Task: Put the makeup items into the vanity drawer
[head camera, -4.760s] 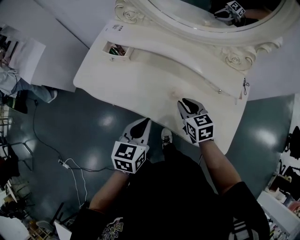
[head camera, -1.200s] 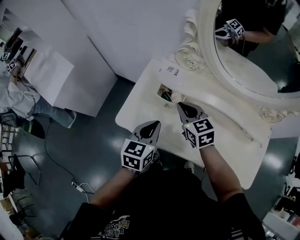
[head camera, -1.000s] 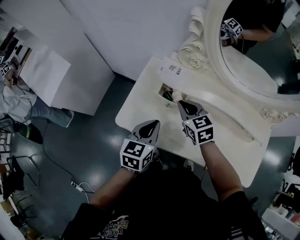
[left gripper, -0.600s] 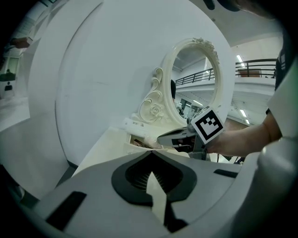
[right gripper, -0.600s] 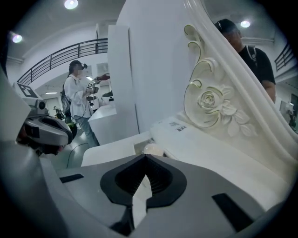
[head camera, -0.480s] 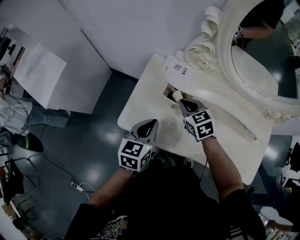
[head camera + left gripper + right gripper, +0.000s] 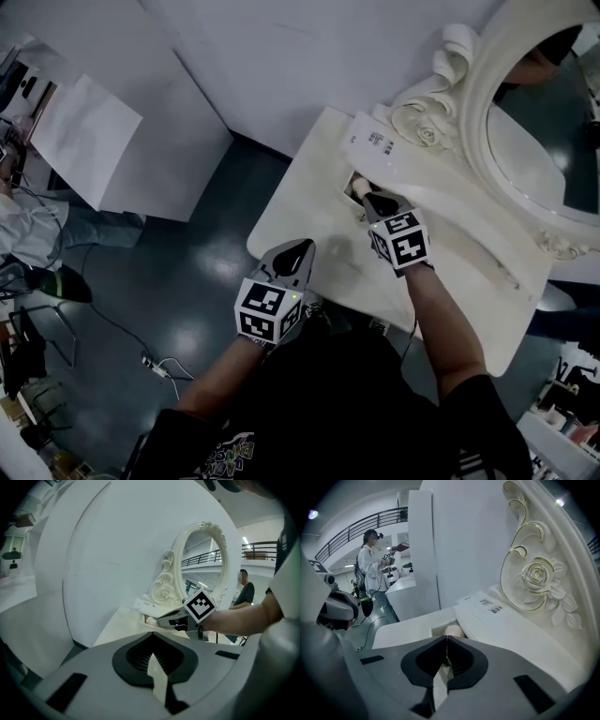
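Note:
The cream vanity table (image 7: 309, 220) has a small drawer (image 7: 354, 184) open at its back left, under the mirror's carved rose. A round beige makeup item (image 7: 360, 191) lies in it, and it shows just past the jaw tips in the right gripper view (image 7: 453, 631). My right gripper (image 7: 378, 200) is shut, its tips at the drawer's opening (image 7: 440, 631); a speck of green shows low in the seam between its jaws. My left gripper (image 7: 292, 251) is shut and holds nothing, hanging over the table's front edge. From the left gripper view the right gripper (image 7: 161, 619) points into the drawer.
An oval mirror (image 7: 544, 122) in an ornate frame rises behind the table. A white label card (image 7: 373, 137) lies by the drawer. White partitions (image 7: 103, 141) stand at left, a cable (image 7: 150, 361) runs over the dark floor, and a person (image 7: 375, 573) stands far off.
My right gripper has moved forward over the tabletop until its tips reach the open drawer. The left gripper has stayed at the table's front edge. The head view has swung left.

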`<action>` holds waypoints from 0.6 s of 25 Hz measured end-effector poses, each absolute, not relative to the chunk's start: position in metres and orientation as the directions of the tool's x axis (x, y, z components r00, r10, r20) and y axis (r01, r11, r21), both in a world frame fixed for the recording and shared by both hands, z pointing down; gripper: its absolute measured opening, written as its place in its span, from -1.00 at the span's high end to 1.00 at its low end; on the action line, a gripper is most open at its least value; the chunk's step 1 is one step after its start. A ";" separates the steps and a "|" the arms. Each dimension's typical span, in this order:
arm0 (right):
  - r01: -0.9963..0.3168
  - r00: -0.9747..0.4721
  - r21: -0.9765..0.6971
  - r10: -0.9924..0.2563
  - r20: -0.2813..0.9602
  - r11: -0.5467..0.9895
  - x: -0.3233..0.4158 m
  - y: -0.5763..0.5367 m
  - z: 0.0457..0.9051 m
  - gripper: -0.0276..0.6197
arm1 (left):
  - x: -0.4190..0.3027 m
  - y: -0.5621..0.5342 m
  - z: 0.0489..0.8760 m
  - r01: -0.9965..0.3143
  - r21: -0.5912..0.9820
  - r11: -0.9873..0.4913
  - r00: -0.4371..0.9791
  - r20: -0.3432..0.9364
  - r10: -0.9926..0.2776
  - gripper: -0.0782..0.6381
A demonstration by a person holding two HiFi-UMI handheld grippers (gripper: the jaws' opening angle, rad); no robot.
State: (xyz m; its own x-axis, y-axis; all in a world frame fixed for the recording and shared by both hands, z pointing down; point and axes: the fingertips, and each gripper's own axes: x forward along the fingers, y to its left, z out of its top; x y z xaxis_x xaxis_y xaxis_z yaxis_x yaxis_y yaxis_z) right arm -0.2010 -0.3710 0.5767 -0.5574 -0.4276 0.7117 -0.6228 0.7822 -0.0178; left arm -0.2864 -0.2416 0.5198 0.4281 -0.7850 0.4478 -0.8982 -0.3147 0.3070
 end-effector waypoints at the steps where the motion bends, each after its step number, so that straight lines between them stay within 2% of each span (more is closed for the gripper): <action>1: -0.622 -0.551 -0.011 -0.428 0.716 0.783 -0.202 -0.373 0.578 0.82 | -0.289 -0.242 0.521 -0.899 0.308 -0.311 0.426 0.449 -0.786 0.79; 15: -0.587 -0.519 -0.021 -0.357 0.776 0.809 -0.209 -0.372 0.588 0.82 | -0.291 -0.250 0.522 -0.892 0.324 -0.316 0.439 0.446 -0.780 0.79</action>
State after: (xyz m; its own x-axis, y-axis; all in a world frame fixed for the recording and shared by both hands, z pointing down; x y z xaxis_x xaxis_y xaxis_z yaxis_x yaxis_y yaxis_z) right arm -0.2090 -0.3724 0.5880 -0.5195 -0.3573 0.7762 -0.5874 0.8091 -0.0206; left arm -0.2908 -0.2502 0.5222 0.4386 -0.7802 0.4460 -0.8917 -0.3162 0.3238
